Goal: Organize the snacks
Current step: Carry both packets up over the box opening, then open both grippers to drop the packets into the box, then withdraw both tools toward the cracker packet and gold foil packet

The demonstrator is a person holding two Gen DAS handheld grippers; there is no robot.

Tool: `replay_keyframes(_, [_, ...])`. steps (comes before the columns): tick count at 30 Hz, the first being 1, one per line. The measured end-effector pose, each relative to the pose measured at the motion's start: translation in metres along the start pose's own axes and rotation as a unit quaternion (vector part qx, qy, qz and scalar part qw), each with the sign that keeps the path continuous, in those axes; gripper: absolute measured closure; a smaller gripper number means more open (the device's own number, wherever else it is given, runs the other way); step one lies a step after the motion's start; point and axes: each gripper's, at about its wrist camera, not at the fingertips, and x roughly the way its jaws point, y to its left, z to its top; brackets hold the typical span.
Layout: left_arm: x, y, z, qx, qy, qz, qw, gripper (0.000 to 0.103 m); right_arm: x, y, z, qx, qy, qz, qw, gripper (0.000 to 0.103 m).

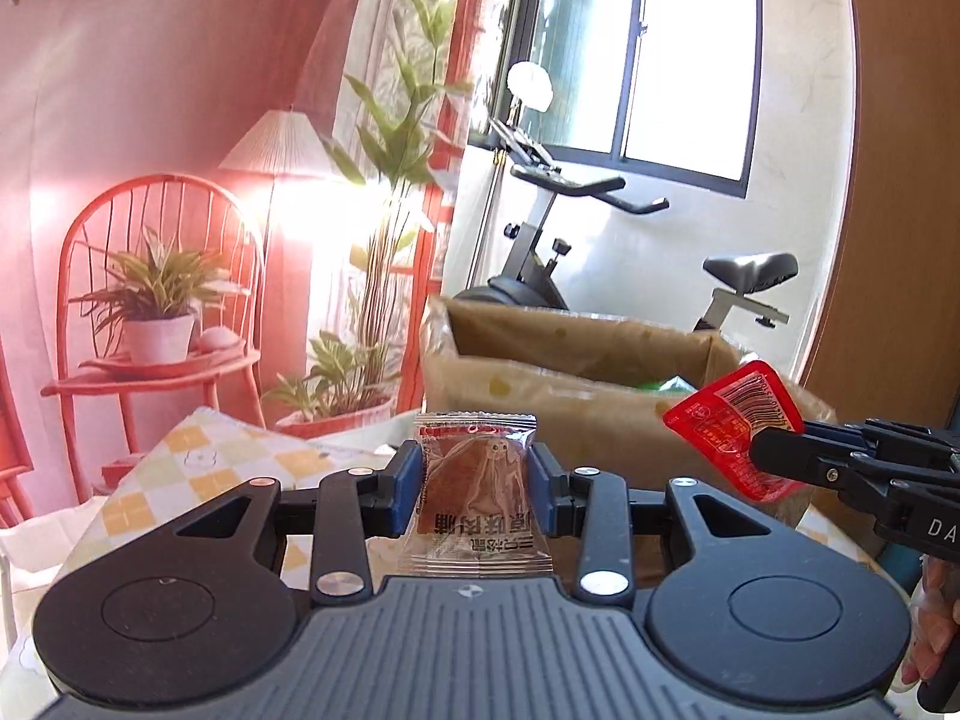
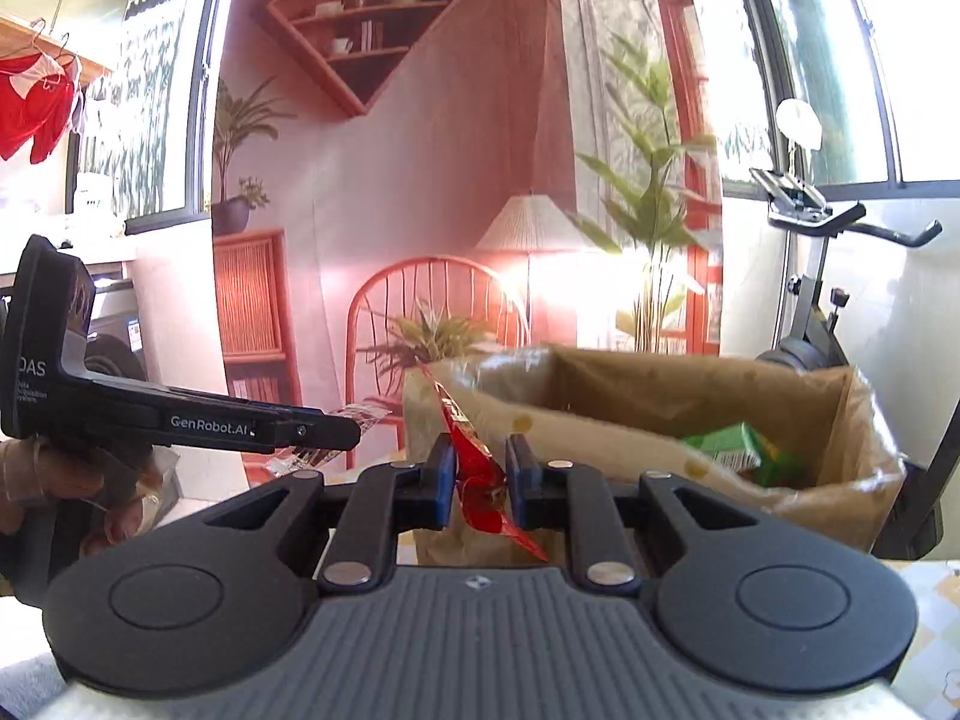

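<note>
Snack packets sit clamped in both tongs: clear-wrapped snack [image 1: 474,492] in left tongs [image 1: 474,489], red packet [image 2: 480,474] in right tongs [image 2: 480,477].

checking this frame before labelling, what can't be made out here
- Inside of the cardboard box: in the right wrist view only a blurred green pack shows; the box's front wall hides the rest.
- Red sachet: edge-on between the right hand-held gripper fingers there, print unreadable.
- Tabletop under both grippers: hidden by the gripper bodies.
- Brown snack packet in the left hand-held gripper: lower print upside down, small.
</note>
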Motion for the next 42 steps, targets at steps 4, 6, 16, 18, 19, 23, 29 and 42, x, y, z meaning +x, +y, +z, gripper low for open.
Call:
replay_keyframes(4, [0.016, -0.018, 0.034, 0.013, -0.029, -0.013, 0.9994, 0.063, 0.006, -0.017, 0.03, 0.0, -0.019, -0.029, 0.999, 0.084])
replay_keyframes(6, [0.033, -0.032, 0.049, 0.022, -0.03, -0.028, 0.9989, 0.063, 0.012, -0.035, 0.038, 0.015, -0.02, -0.058, 0.998, 0.084])
replay_keyframes(16, [0.117, -0.07, 0.068, 0.051, 0.021, -0.036, 0.9979, 0.058, 0.035, -0.109, 0.031, 0.08, 0.062, -0.172, 0.98, 0.083])
replay_keyframes(18, [0.119, -0.066, 0.063, 0.044, 0.033, -0.035, 0.9979, 0.05, 0.031, -0.118, 0.027, 0.096, 0.066, -0.17, 0.979, 0.076])
replay_keyframes(19, [0.12, -0.065, 0.062, 0.044, 0.036, -0.035, 0.9978, 0.048, 0.028, -0.12, 0.026, 0.101, 0.066, -0.169, 0.978, 0.071])
replay_keyframes(23, [0.113, -0.044, 0.059, 0.015, 0.069, -0.054, 0.9961, 0.04, 0.015, -0.12, 0.025, 0.093, 0.069, -0.156, 0.981, 0.06])
replay_keyframes(29, [0.077, -0.014, 0.062, 0.039, 0.077, -0.045, 0.9952, 0.04, -0.001, -0.105, 0.026, 0.086, 0.069, -0.131, 0.985, 0.048])
replay_keyframes(42, [-0.003, 0.065, 0.037, -0.007, 0.098, -0.003, 0.9951, 0.04, 0.004, -0.042, 0.022, 0.033, 0.075, -0.039, 0.996, 0.034])
